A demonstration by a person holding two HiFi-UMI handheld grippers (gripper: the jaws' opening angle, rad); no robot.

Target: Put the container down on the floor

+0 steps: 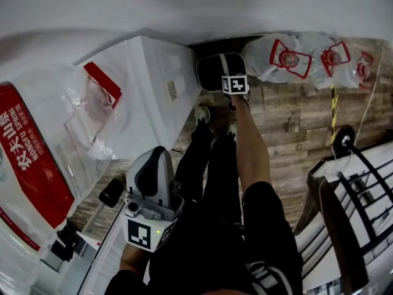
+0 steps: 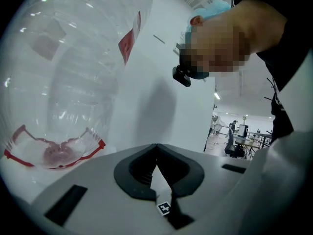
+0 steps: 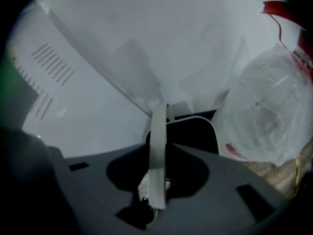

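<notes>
1. The right gripper [image 3: 159, 152] has its jaws closed on a pale strap [image 3: 158, 126]; the strap stands upright between the pads and runs on past the jaw tips
2. The strap leads to the container [image 3: 193, 131], a black thing with a pale rim, which lies just beyond the jaw tips and slightly to their right
3. In the head view the container shows ahead of this gripper's marker cube [image 1: 234, 83], in the dark strip at the foot of the wall
4. The wood-patterned floor [image 1: 288, 128] lies below these jaws; whether the container's base touches it cannot be told
5. To the right of the right jaws, clear bottles [image 3: 269, 116] with red handles rest on the floor, the nearest just beside the container
6. To the left of the same jaws stands a white cabinet [image 1: 156, 72] with vent slots in its side, close to the container
7. The left gripper [image 2: 156, 148] has its jaw tips together, with nothing between them; it is held near the person's body, well apart from the container
8. Above and to the left of the left jaws looms a large clear bottle [image 2: 63, 72] with a red label and a red handle, near the jaws but not touching them
9. Beyond the left jaw tips there is only a plain white wall [image 2: 166, 97]
</notes>
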